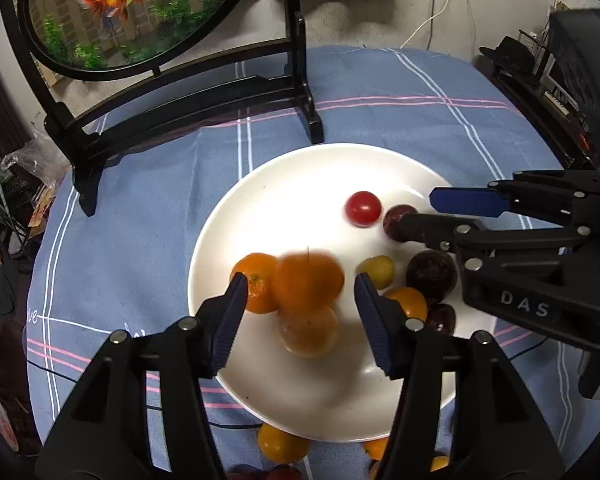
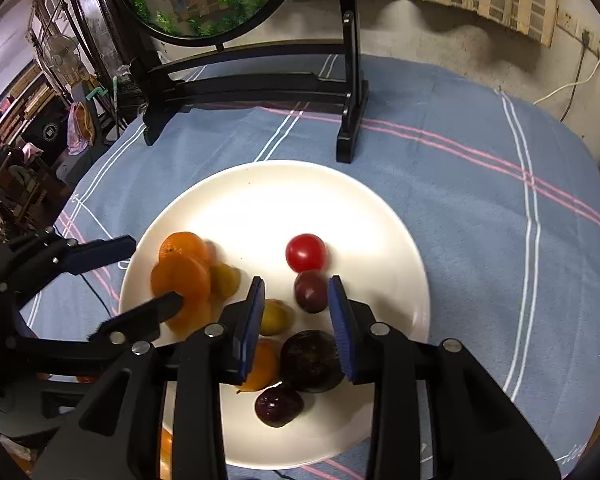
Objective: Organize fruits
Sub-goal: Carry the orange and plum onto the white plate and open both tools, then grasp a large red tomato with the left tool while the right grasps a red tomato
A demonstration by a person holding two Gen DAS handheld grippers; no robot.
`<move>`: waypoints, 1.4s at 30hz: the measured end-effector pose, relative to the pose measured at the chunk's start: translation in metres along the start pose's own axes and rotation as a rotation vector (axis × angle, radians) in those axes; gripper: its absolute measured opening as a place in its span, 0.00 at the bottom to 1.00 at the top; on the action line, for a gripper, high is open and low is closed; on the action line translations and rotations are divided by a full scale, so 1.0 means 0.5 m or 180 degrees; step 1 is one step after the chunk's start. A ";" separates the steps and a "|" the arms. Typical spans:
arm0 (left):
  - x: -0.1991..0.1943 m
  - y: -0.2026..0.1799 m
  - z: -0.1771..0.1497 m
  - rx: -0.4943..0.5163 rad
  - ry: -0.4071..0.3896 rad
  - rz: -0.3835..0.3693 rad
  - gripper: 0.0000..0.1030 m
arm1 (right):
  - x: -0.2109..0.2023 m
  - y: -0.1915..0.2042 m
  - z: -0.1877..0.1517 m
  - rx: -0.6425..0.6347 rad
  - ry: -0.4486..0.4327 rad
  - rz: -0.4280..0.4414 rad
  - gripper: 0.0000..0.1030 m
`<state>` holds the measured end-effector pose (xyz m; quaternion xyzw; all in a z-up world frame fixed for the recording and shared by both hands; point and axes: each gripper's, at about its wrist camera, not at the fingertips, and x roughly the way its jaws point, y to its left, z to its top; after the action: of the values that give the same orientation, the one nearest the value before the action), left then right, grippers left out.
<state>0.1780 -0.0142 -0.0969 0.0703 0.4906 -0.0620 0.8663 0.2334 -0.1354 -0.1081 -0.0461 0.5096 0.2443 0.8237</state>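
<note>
Both tongs apart over the fruit plate.

The left tongs (image 1: 300,312) straddle a blurred orange (image 1: 308,282) without pinching it; the right tongs (image 2: 296,320) gape above a dark plum (image 2: 311,291). All fruit lies on the white plate (image 2: 260,200), on the blue-clothed tabletop (image 2: 480,240).

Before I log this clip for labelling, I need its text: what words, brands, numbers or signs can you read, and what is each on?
"DAS": pale raised letters on the black body of the right gripper, in the left wrist view; it may run on out of sight.
White handwriting on the blue tablecloth, at its left edge and lower right corner: too partial to read.
Nothing else legible.
</note>
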 end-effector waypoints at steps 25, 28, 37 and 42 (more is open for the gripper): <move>-0.207 0.249 -0.284 -0.0656 0.0030 0.0131 0.66 | -0.109 0.268 -0.231 -0.0769 0.0158 0.0585 0.35; -0.223 0.269 -0.319 -0.0786 0.0038 0.0158 0.66 | -0.043 0.329 -0.238 -0.0951 0.0335 0.0578 0.35; -0.243 0.278 -0.380 -0.0889 0.0095 0.0148 0.66 | 0.069 0.376 -0.230 -0.1140 0.0593 0.0426 0.35; -0.217 0.254 -0.375 -0.0852 0.0181 0.0051 0.66 | 0.083 0.378 -0.226 -0.1135 0.0510 0.0473 0.30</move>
<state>-0.0126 0.1487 -0.0915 -0.0403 0.5182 0.0129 0.8542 0.0711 0.0084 -0.1651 -0.1727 0.5243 0.3862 0.7390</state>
